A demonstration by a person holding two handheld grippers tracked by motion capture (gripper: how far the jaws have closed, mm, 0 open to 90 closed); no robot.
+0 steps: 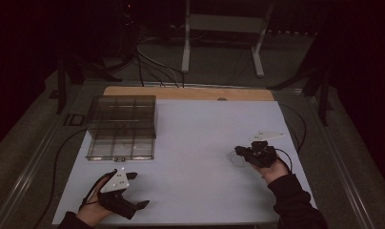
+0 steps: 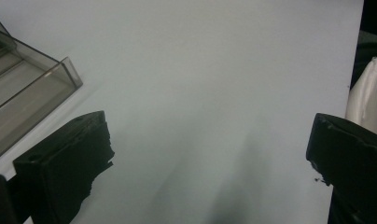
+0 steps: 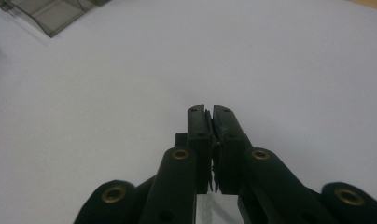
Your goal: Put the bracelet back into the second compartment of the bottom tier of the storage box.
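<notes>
The clear plastic organizer box [image 1: 122, 127] sits on the far left of the white tabletop [image 1: 195, 157], its lid down over a grid of compartments, and nothing else lies loose on the surface as far as these dim pictures tell. The left gripper [image 1: 135, 190] hovers just near of the box's front edge, its jaws spread wide, and its own view catches one corner of the box [image 2: 28, 93] at the left. The right gripper [image 1: 238, 150] rests well apart on the right side of the tabletop with its jaws pressed together; whether something thin is pinched between them [image 3: 212, 122] cannot be told. The likely step is reaching for the box with the left gripper. To do that well, bring the wide jaws level with the front wall or lid edge, straddle it squarely, and close slowly, since smooth plastic may slip or the light box may slide away.
</notes>
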